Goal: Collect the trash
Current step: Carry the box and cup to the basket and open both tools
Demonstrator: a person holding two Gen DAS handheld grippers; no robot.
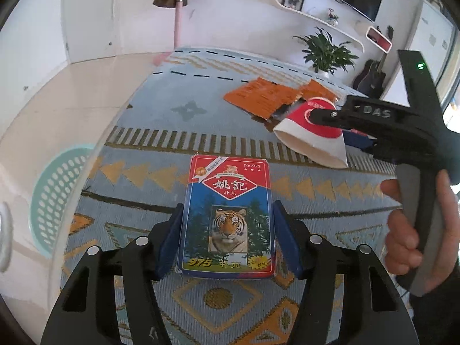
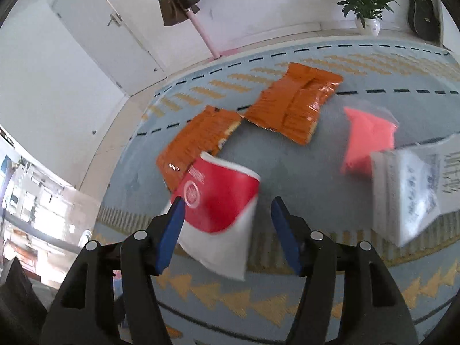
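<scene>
My left gripper (image 1: 228,224) has its blue pads on both long sides of a red and blue playing-card box with a tiger picture (image 1: 228,218), held over the patterned rug. My right gripper (image 2: 225,218) stands wide apart around a flattened red and white paper cup (image 2: 221,212); the left pad touches the cup, the right pad is clear of it. In the left wrist view the right gripper (image 1: 333,120) lies over the same cup (image 1: 310,141). Two orange snack wrappers (image 2: 296,103) (image 2: 198,141) lie on the rug beyond.
A teal perforated basket (image 1: 57,198) stands on the floor left of the rug. A pink bag (image 2: 368,141) and a white printed packet (image 2: 417,192) lie at right. A potted plant (image 2: 365,3), a guitar (image 2: 422,14) and a pink coat stand (image 2: 201,31) line the wall.
</scene>
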